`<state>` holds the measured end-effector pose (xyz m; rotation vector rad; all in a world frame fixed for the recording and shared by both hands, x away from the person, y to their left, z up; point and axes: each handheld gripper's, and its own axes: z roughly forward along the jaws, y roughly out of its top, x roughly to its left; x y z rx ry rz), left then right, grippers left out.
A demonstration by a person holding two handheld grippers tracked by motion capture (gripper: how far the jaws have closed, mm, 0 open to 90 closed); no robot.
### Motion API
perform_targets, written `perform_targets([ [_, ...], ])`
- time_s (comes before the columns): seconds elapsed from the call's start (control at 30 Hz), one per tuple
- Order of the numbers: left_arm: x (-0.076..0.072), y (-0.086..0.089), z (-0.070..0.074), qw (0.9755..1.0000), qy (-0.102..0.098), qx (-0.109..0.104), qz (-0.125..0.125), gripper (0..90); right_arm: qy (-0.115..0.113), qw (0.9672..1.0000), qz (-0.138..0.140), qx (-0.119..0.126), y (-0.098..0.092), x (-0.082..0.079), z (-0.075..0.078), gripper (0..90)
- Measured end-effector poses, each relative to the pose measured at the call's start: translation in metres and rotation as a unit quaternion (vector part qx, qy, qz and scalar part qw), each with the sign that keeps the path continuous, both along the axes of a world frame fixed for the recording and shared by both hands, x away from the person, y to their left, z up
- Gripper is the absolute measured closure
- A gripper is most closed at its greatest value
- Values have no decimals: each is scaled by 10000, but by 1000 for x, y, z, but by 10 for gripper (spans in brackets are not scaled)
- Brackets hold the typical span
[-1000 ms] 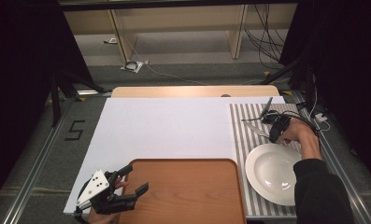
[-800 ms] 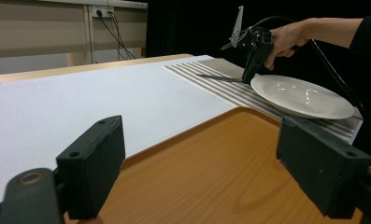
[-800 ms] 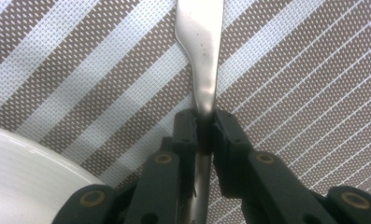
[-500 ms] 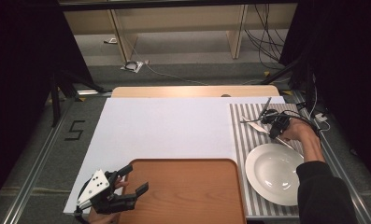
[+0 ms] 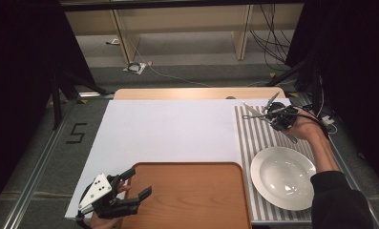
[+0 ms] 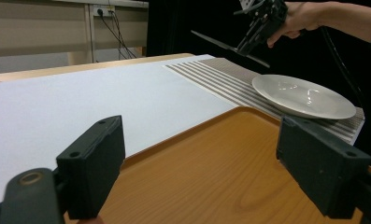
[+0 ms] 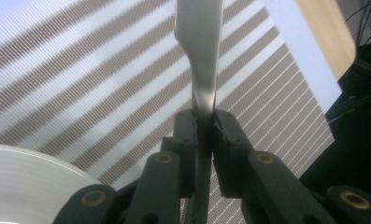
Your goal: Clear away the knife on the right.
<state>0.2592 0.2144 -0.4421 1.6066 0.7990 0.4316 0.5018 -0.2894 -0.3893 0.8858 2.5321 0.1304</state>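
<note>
The right gripper (image 5: 274, 116) is clamped on a flat silver metal utensil, probably a knife (image 7: 198, 56), held above the striped placemat (image 5: 254, 138) at 12 o'clock of the white ceramic plate (image 5: 283, 177). Pickup complete; placement remains. The left gripper (image 5: 135, 185) hovers open, empty, over the brown wooden tray (image 5: 187, 195).

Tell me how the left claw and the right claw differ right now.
The left claw stands open with nothing between its jaws; the right claw is shut on a metal utensil. The left claw hovers over the near left corner of the wooden tray; the right claw is held above the far end of the striped mat, beyond the white plate. Both are black, two-jawed and held in a person's hand.
</note>
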Motion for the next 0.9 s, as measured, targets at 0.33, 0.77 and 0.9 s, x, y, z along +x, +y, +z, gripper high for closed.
perform_targets([
  [0.33,0,0,0,10000,5,-2,6,156,-275,9943,-142,1021,13,-32,33,807],
  [0.77,0,0,0,10000,-6,5,9,155,-244,9703,282,2391,35,-86,46,807],
  [0.9,0,0,0,10000,-12,21,6,156,-187,9653,321,2587,43,-104,46,807],
])
